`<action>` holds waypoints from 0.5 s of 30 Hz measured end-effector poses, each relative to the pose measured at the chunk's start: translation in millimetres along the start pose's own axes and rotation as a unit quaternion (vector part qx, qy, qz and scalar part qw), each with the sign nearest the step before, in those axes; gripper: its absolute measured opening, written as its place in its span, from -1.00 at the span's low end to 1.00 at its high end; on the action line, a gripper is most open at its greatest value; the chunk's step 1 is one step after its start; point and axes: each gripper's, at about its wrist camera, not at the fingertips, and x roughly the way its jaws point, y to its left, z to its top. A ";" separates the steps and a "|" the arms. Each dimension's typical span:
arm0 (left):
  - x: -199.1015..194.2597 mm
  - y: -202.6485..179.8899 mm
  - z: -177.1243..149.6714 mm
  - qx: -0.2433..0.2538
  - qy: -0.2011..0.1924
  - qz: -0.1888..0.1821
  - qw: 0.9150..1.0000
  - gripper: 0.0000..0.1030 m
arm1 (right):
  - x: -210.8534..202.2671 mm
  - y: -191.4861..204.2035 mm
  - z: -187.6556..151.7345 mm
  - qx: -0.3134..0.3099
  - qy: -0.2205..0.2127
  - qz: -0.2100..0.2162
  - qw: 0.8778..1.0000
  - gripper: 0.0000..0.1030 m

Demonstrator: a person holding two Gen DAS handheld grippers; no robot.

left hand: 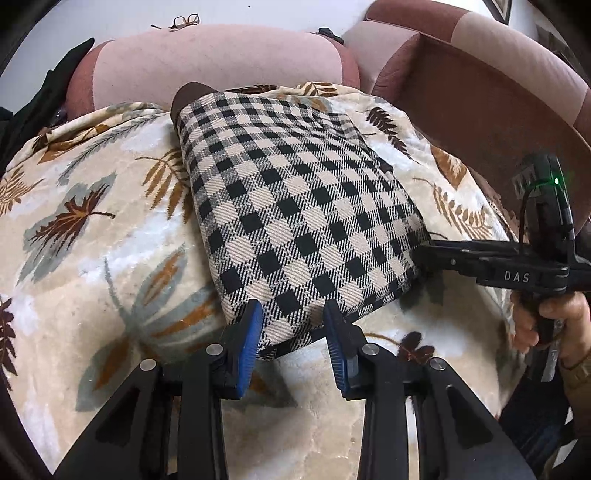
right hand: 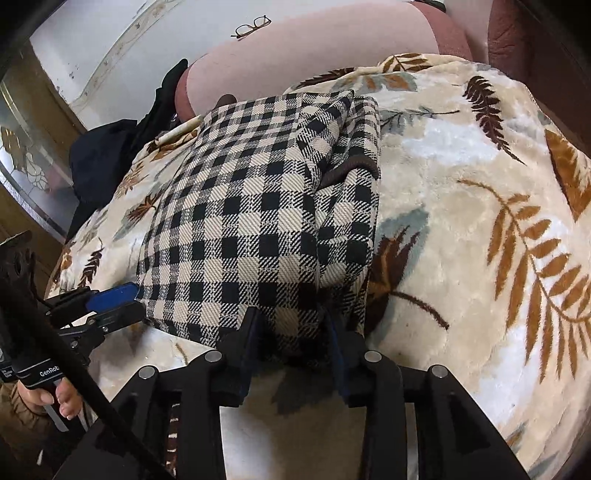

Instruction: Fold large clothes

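A black and beige checked garment (left hand: 295,206) lies folded into a thick rectangle on a leaf-patterned blanket (left hand: 92,229). My left gripper (left hand: 293,314) is open, its blue pads (left hand: 251,332) on either side of the garment's near corner. My right gripper (right hand: 291,321) is open too, its jaws astride the garment's (right hand: 258,229) near edge, where the folded layers meet. In the left wrist view the right gripper (left hand: 424,254) reaches in from the right to the garment's right corner. In the right wrist view the left gripper (right hand: 114,299) sits at the garment's left corner.
The blanket (right hand: 461,192) covers a pink and maroon sofa (left hand: 207,62). Glasses (left hand: 184,21) lie on the sofa back. Dark clothes (right hand: 107,155) are piled at the blanket's far left end. A sofa armrest (left hand: 480,92) rises at the right.
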 end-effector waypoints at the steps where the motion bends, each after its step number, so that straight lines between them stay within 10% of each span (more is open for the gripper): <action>1: -2.0 0.1 1.9 -0.002 0.001 0.002 1.000 -0.25 | -1.4 -0.7 0.6 0.001 0.000 0.002 1.000 -0.16; 8: -23.1 2.9 20.7 -0.012 -0.026 0.034 0.999 0.31 | -15.2 7.0 12.3 -0.003 -0.012 0.002 1.000 0.24; 15: -20.3 9.0 43.0 -0.027 -0.033 0.072 0.997 0.44 | -25.6 -4.6 31.0 0.016 -0.038 -0.010 0.999 0.66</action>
